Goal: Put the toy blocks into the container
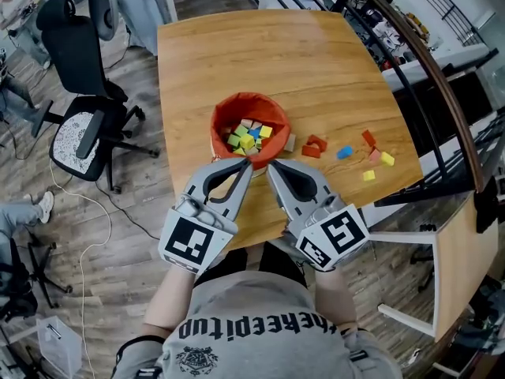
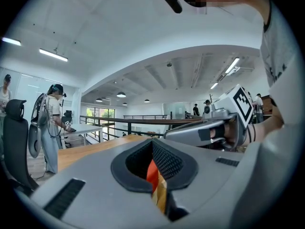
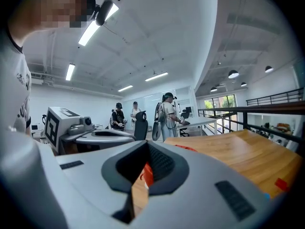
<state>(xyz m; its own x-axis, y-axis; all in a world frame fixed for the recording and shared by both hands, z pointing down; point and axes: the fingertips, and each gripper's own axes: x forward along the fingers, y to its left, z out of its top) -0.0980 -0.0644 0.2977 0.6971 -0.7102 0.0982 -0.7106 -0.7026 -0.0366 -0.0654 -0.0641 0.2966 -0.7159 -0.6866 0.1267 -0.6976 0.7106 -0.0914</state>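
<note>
Closest in, the left gripper and the right gripper are held side by side over the table's near edge. Each has its jaws pressed together on nothing, and the tips angle toward each other just short of the container's near rim. Only a sliver of orange and wood shows through the slit in each gripper view.

The toy blocks are in two groups. A heap of yellow, green, blue and pinkish ones already lies in the orange container, which stands near the middle of the near edge. The loose blocks are scattered to its right, toward the near right corner. They include a red arch piece, a blue block, red and pinkish bits, two yellow ones, and a pale block just beside the container's wall.

These pieces look small, light and rigid, with flat faces, so a pinch across two opposite faces should hold. Squeezed on a corner, one would likely skid or pop out. The arch is best taken across its flat sides. The container's rim looks crumpled and soft, so a knock may shift it.

The rest of the wooden table is bare. A black office chair stands off its left edge.
</note>
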